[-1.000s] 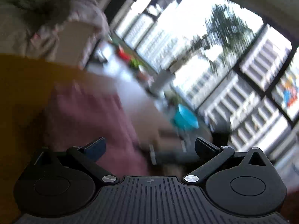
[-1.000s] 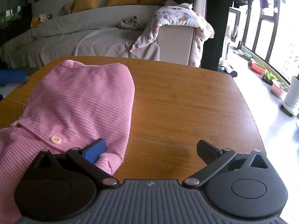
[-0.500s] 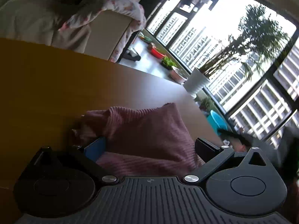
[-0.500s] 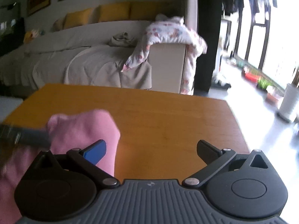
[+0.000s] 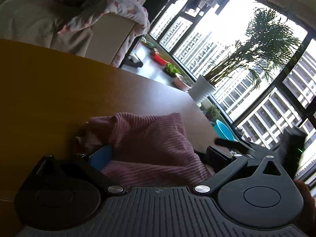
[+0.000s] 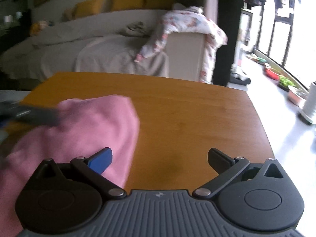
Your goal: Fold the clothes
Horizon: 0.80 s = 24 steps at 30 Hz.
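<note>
Grey sofa [image 6: 102,51], bright windows [image 5: 227,45], potted palm [image 5: 256,45]

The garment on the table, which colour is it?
Pink, with a ribbed knit; the garment shows its colour best in the right wrist view.

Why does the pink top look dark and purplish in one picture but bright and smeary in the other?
Left wrist view: the bright window backlights the scene, so the pink top and table fall into shadow, ribs still sharp. Right wrist view: even light, but motion blur smears the pink top.
</note>
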Available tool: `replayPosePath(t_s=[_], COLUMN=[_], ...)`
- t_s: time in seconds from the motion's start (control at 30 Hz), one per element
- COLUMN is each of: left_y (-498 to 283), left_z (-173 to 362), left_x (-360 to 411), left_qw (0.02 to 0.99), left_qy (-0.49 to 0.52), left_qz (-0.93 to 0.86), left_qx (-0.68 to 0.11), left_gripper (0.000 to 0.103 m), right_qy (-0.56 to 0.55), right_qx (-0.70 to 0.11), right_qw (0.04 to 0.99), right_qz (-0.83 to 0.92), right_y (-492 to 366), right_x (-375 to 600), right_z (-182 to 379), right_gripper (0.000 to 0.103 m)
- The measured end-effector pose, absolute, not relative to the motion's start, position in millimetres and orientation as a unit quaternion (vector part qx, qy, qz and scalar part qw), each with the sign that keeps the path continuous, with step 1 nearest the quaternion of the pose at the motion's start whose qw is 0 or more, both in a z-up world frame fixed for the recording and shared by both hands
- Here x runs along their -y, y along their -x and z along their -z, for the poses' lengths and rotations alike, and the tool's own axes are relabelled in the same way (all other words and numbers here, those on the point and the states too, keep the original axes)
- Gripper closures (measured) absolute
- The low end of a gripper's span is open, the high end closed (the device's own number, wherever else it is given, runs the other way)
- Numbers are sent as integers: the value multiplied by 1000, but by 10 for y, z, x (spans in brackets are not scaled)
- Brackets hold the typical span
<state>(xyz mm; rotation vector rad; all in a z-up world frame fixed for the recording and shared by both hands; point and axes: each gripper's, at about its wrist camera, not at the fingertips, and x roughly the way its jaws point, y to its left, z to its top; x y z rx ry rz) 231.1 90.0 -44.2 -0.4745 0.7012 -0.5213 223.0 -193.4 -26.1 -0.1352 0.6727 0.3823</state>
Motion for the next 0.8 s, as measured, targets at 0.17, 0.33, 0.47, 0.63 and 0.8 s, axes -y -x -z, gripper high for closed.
replayPosePath(t_s=[0.17,0.33,0.47,0.63,0.8], left_y=[-2017,-1723,-1488,-1204,-1032], left_z=[352,262,190,199,424], left_x=[-878,-856,-839,-794,-733], left_qw=[873,866,859,850,851], left_qy=[220,213,206,197,188], left_qz=[283,316,342,359,333], left_qx=[-331,-325,-320,-331,-361], left_gripper=[0,0,0,0,0], right_qy=[109,141,123,79,51], right_qx=[-325,-315,-308,-301,-246], right_qw=[910,913,916,925,929], right_qz=[-232,-216,-225,-221,-270], right_y=[-1815,-1724,-1729,-1708,-1379], right_x=[1822,1709,1781,1917,2079], right_z=[286,335,377,302,2], right_gripper=[0,0,0,0,0])
